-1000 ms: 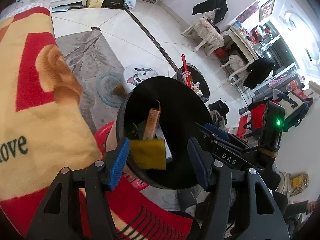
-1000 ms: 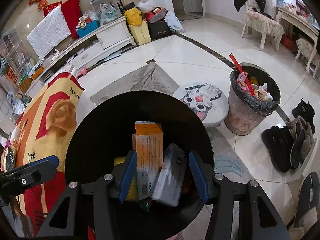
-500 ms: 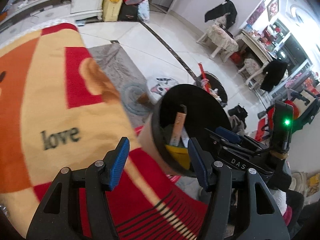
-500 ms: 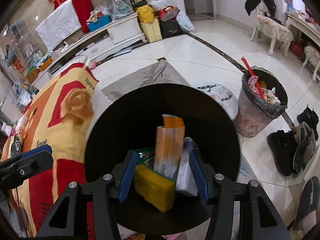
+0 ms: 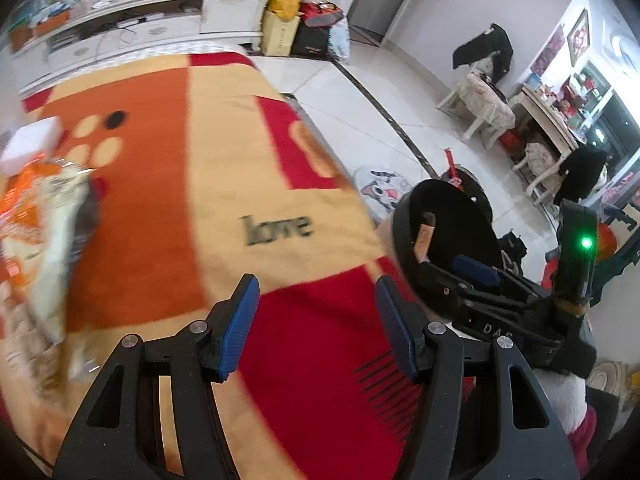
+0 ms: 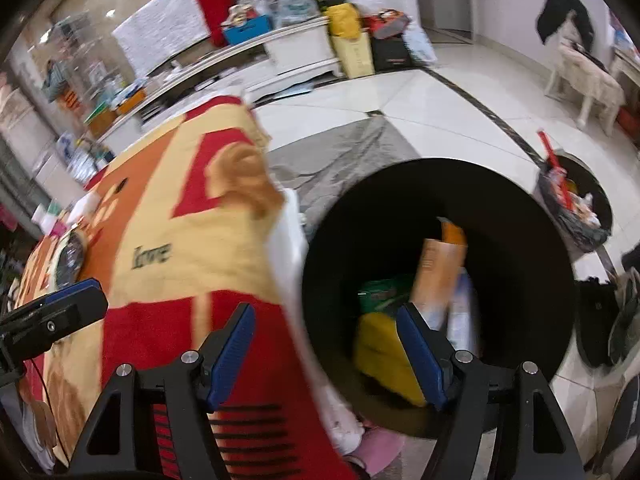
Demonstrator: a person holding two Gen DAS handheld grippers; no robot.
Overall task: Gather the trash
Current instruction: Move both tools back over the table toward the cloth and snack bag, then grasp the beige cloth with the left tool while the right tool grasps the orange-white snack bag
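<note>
right gripper [image 6: 326, 354] opening — empty

I saw the worktop [image 5: 168, 208] spread out ahead of the left hand-held gripper [image 5: 316, 320], covered by a blanket [image 5: 320, 352] in orange, red and tan with the word "love" on it. Far to that hand-held gripper's left lay a crinkled orange-and-white wrapper [image 5: 44, 216], blurred, with a white block [image 5: 32, 144] just beyond it. Off the worktop's right edge, the tiled floor [image 5: 360, 96] carried a black bin [image 6: 436, 288], close to the right hand-held gripper [image 6: 326, 348].
</note>
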